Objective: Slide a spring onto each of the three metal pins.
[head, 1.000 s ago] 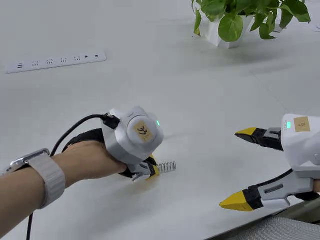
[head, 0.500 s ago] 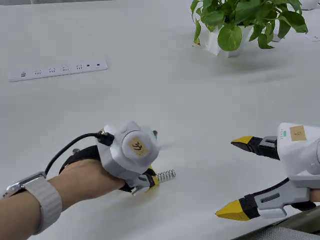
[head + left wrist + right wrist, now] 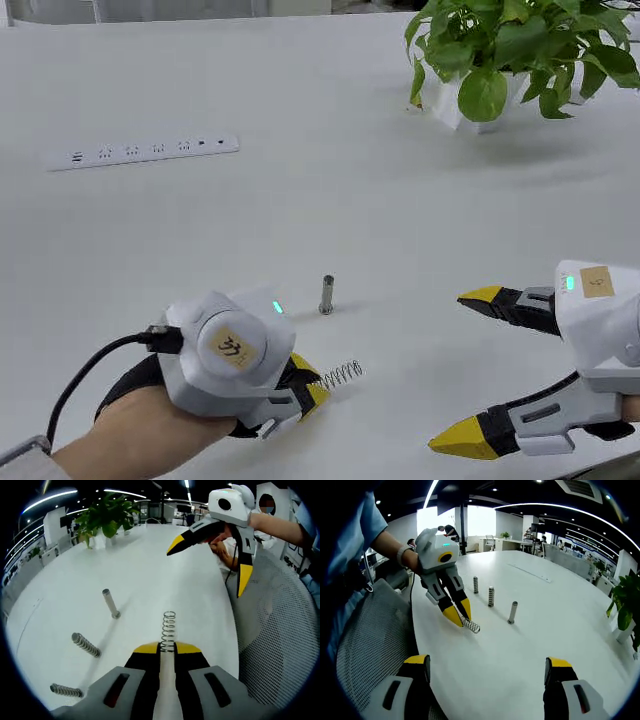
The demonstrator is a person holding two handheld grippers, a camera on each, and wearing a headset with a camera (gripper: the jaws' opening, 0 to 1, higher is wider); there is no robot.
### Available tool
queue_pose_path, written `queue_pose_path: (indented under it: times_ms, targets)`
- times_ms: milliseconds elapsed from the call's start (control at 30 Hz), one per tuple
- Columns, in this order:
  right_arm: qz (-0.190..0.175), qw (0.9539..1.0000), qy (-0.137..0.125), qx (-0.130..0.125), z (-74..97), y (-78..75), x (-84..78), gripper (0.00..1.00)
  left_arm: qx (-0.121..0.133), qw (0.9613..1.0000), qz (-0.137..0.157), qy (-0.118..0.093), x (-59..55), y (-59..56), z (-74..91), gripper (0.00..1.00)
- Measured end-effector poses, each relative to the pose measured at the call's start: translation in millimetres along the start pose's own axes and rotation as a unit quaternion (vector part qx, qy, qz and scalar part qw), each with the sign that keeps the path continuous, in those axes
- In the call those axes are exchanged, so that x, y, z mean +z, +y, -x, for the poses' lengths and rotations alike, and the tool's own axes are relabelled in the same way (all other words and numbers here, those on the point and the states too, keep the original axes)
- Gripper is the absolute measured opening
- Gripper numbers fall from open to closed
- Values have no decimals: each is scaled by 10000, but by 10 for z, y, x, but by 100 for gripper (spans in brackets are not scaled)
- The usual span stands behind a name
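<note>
Pinching one end of a thin coiled steel spring (image 3: 337,374) in the left claw (image 3: 312,392), yellow tips closed tight on it, with the rest of the coil sticking out forward, low over the white desk (image 3: 350,200). Holding the right claw (image 3: 468,368) spread wide open and gripping nothing, well apart to the right. Standing near the left claw on the desk: a bare upright grey metal pin (image 3: 326,294). In the right gripper view, lining up beside that pin two more upright pins, a nearer spring-covered pin (image 3: 491,596) and a farther spring-covered pin (image 3: 475,584). Sharing the far side of the desk with a leafy green potted plant (image 3: 510,40) and a long white power strip (image 3: 140,152).
</note>
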State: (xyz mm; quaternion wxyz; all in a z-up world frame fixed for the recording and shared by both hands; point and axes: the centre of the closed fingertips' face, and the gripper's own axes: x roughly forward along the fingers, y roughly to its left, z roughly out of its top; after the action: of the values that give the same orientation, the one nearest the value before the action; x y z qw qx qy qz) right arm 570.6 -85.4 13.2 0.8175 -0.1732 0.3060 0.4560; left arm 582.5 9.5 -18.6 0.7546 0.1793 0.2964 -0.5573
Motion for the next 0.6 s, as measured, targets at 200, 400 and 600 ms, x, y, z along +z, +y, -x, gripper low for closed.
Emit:
queue_pose_path:
  times_ms: [200, 400, 600]
  targets:
    - [252, 9996, 5, 143, -14, 44, 152, 93, 162, 9993, 56, -331, 43, -54, 177, 6]
    - [552, 9978, 47, 377, -64, 146, 329, 87, 288, 9977, 85, -608, 93, -85, 300, 6]
    - [662, 9957, 102, 645, -66, 177, 478, 77, 300, 9964, 81, -791, 141, -112, 340, 6]
